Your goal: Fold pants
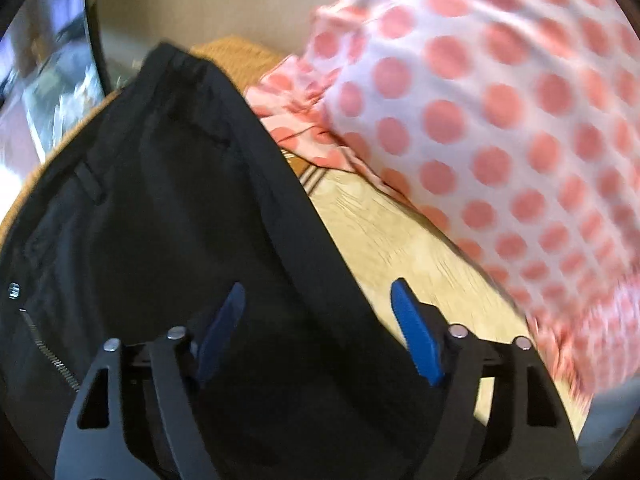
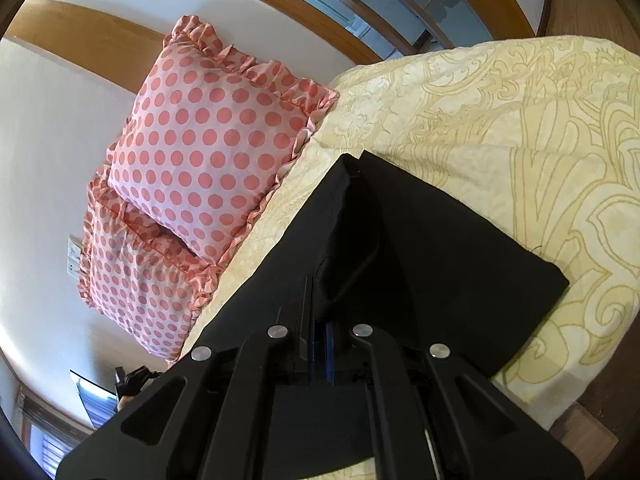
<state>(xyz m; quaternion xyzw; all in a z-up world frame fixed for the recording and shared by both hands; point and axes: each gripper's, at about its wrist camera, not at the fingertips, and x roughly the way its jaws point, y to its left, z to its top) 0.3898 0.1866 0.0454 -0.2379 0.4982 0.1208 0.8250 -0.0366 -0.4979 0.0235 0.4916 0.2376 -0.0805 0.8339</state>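
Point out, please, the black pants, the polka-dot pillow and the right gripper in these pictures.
black pants [image 1: 168, 208], left wrist view, on the fabric below the waistband.
polka-dot pillow [image 2: 216, 148], right wrist view, on the upper pillow's face.
right gripper [image 2: 320, 344], right wrist view, between its closed fingertips.

Both wrist views look forward along their fingers, tilted, close over the bed [image 2: 500, 120]. Each shows the black pants [image 1: 160, 200] and the dotted pillows [image 2: 208, 148].

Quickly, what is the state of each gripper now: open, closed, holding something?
Left gripper: open, jaws spread over the black pants, gripping nothing.
Right gripper: closed, clamped on the black pants fabric.
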